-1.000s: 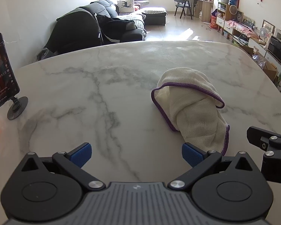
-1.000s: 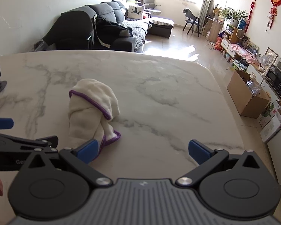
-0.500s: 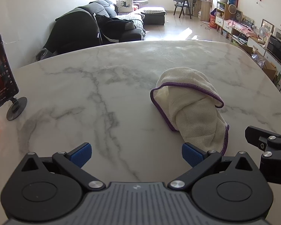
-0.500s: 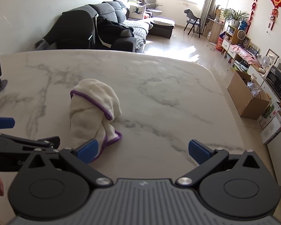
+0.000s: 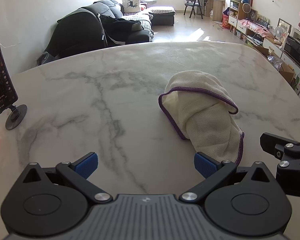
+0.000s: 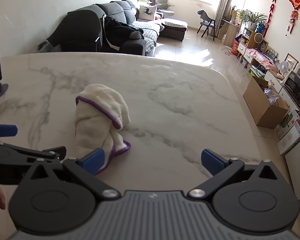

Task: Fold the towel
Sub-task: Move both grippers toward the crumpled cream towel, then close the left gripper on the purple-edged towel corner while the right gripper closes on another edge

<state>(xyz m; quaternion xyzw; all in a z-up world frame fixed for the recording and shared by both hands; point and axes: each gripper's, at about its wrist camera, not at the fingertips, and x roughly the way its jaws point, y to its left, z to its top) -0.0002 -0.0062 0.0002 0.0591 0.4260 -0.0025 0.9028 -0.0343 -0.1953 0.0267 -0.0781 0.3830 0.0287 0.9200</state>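
At the far left a phone (image 5: 1,76) stands on a stand, well apart from the work. The left gripper (image 5: 146,165) hangs over bare marble table (image 5: 90,104), jaws spread wide and holding nothing. To its right the towel (image 5: 202,116) lies bunched in a crumpled heap, its purple hem looping over the top. Its near end sits just beside the left gripper's right pad. Further right, the right gripper (image 6: 153,161) is also wide open and empty, its left pad just at the towel's near corner. The fold looks not yet begun. With the cloth rolled up, a pinch may catch several layers or miss a true corner, so lifting would drag the whole lump and not spread it.
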